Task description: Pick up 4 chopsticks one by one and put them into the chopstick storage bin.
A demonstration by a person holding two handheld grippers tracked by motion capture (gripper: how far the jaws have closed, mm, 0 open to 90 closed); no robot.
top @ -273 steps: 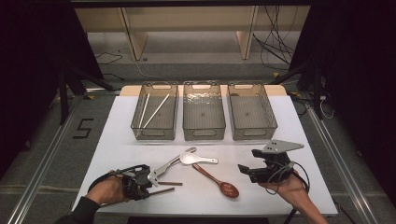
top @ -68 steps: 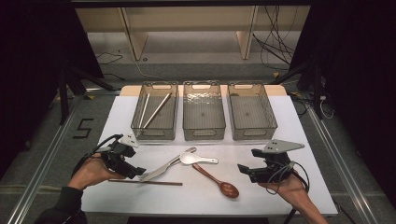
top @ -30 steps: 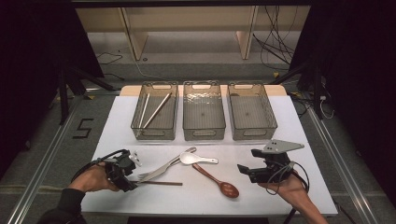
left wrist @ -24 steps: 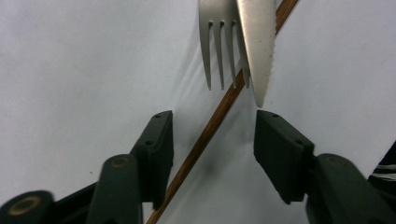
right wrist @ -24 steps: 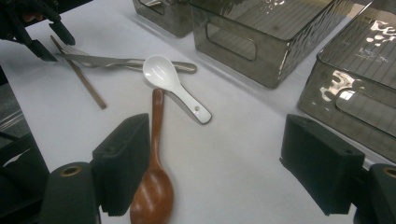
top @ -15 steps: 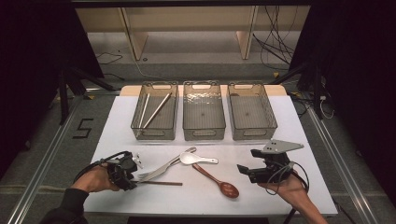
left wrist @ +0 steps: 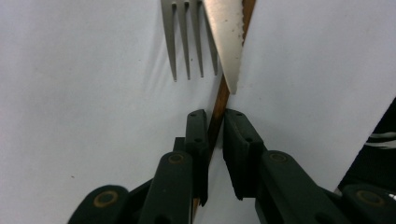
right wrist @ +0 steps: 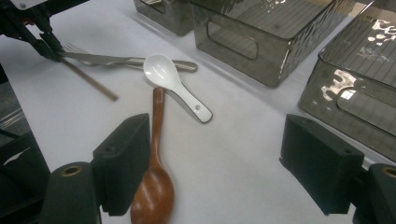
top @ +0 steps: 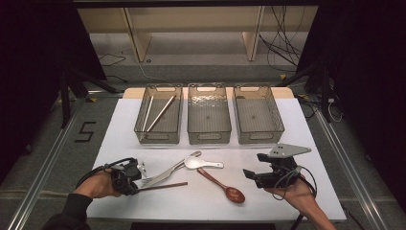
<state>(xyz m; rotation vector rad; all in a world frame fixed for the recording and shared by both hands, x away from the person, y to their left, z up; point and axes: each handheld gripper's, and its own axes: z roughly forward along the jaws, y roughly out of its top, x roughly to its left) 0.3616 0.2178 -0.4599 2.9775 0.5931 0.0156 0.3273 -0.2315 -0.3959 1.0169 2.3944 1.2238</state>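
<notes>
A brown chopstick [top: 165, 186] lies flat on the white table [top: 287, 129], front left. My left gripper [top: 137, 187] is shut on its left end; in the left gripper view the two jaws pinch the chopstick [left wrist: 223, 98] just below a fork [left wrist: 187, 37] and a serrated knife [left wrist: 226, 37]. My right gripper [top: 249, 176] rests at the front right, open and holding nothing. A wooden spoon [right wrist: 156, 140] lies by its left jaw, with a white ceramic spoon [right wrist: 173, 84] beyond.
Three clear bins stand in a row at the back: the left bin [top: 142, 128] holds two chopsticks, the middle bin [top: 189, 133] and right bin [top: 280, 129] look empty. Fork [top: 155, 180] and knife [top: 178, 166] lie crossed beside the white spoon [top: 201, 163].
My left gripper came down and toward the front from the table's left edge, and now sits on the chopstick's left end. The right gripper and the cutlery stayed put.
</notes>
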